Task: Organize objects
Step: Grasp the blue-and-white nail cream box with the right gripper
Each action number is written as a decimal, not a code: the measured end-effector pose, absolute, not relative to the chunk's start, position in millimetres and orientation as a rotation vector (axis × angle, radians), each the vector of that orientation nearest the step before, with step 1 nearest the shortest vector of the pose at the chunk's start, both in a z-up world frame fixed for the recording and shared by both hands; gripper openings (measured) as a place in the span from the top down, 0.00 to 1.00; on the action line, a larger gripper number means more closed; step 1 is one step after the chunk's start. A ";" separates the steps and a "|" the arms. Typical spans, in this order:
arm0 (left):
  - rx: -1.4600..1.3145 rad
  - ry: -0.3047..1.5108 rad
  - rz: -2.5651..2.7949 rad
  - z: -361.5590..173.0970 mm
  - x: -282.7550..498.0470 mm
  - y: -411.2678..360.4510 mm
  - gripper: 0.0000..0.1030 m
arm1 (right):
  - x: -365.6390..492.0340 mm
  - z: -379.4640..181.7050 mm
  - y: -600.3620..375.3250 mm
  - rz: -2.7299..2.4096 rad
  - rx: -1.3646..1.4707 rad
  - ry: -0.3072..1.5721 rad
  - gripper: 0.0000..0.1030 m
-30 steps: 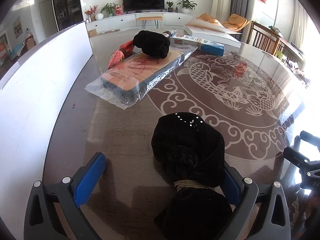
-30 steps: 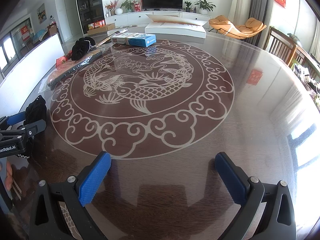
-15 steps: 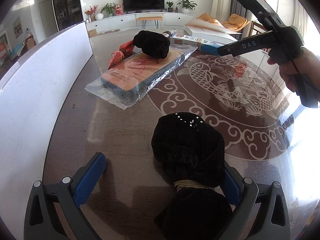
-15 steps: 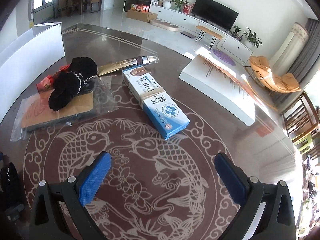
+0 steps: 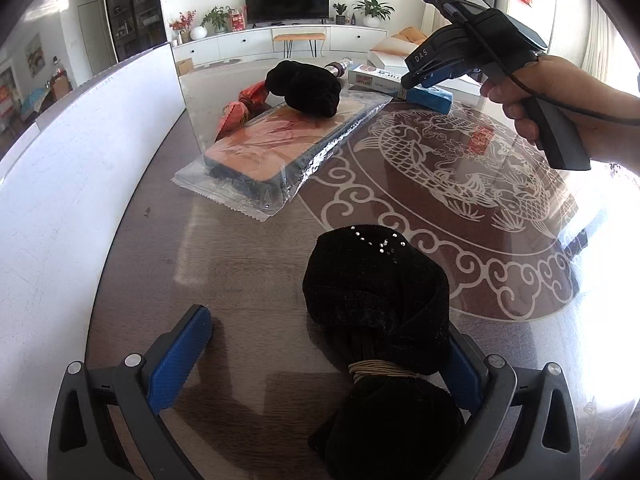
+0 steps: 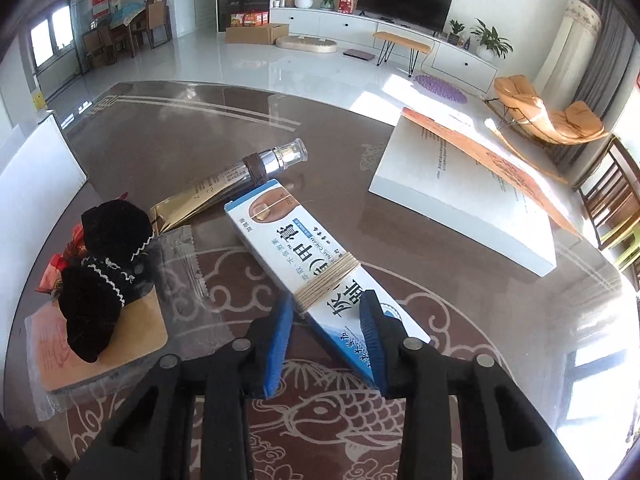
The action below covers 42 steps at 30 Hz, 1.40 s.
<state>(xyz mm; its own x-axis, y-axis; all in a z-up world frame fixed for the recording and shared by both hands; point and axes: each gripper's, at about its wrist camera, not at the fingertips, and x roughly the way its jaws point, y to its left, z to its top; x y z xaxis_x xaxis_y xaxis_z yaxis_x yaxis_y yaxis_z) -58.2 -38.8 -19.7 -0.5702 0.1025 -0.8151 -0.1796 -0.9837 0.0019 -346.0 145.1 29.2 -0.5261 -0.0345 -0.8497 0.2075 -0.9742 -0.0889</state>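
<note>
- Bright daylight enters from windows at the right, blown out to white in both views.
- Strong glare and reflections spread across the glossy desk [image 5: 248,264].
- Soft shadows lie beneath the left hand-held gripper [image 5: 320,360].
- Fisheye bending curves the edges; corners are dark.
- Focus is sharp throughout.

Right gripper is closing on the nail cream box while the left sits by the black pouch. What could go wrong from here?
The right gripper grips the nail cream box at its near end, so the long far end may sag or twist. That end lies beside the gold tube and could knock it. The black pouch leans on one finger of the open left gripper and may drag.
</note>
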 end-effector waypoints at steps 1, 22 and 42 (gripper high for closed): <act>-1.366 0.126 2.648 -19.6 -58.2 -38.8 0.00 | -346.0 30.9 151.4 -2.612 1.465 0.228 0.81; -1.366 0.126 2.648 -19.6 -58.7 -38.8 0.00 | -375.9 12.4 165.7 -2.575 1.574 0.119 0.52; -1.365 0.126 2.648 -19.5 -57.9 -38.5 0.00 | -93.8 14.1 226.2 -2.816 1.438 0.005 0.56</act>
